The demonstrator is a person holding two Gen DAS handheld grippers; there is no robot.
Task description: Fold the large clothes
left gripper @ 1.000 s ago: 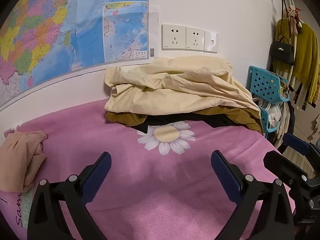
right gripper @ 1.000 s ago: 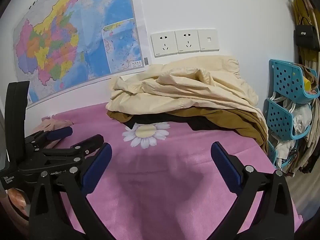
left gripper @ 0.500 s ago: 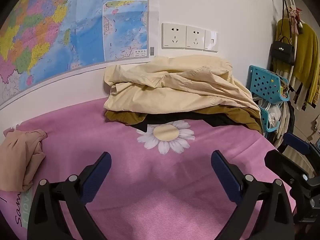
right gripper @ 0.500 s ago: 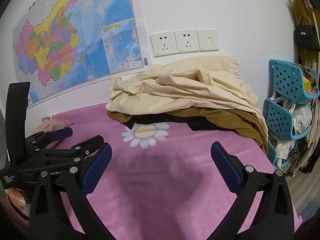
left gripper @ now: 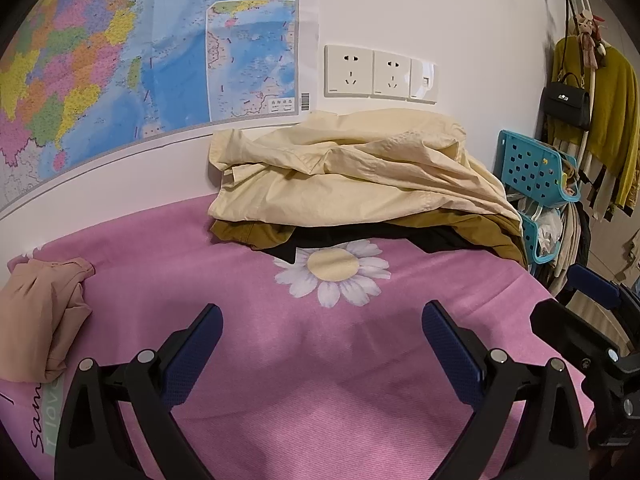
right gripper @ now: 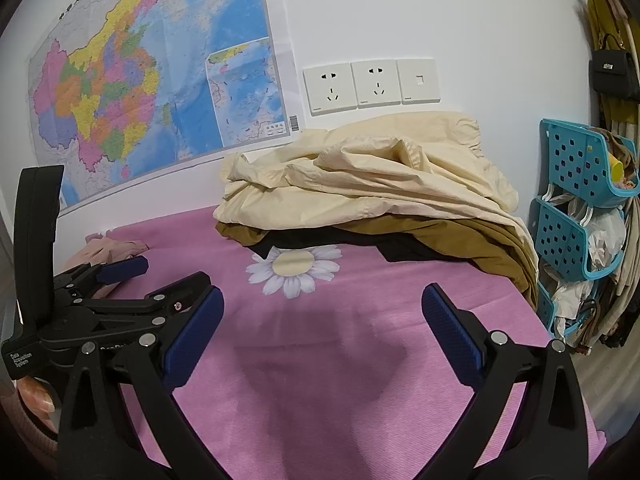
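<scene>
Far left, a crumpled peach garment (left gripper: pixel 38 316) is lying on the pink daisy-print cover (left gripper: pixel 320 380), well apart from the main heap and just beside the left gripper (left gripper: pixel 320 344), which is hovering low over bare cover with jaws spread wide and nothing in them. A colourful wall map (left gripper: pixel 140 48) is hanging behind. In the middle, the pile of large clothes is sitting against the wall: cream garment (left gripper: pixel 340 176) on top, mustard-brown garment (left gripper: pixel 472 228) and a black garment (left gripper: pixel 320 238) under it, the black edge touching the daisy print (left gripper: pixel 334 270). Nothing is standing between either gripper and the pile. Wall sockets (left gripper: pixel 378 74) are showing above the heap. The right gripper (right gripper: pixel 320 328) is hovering beside the left one, jaws also spread wide and not holding anything. Far right, teal perforated baskets (right gripper: pixel 576 208) are standing just beside the surface's edge, with hanging clothes and a black handbag (left gripper: pixel 564 104) behind. Versus the earlier frames almost nothing is changing; both grippers are staying put. Whether the surface is a bed or a counter, cannot tell.
</scene>
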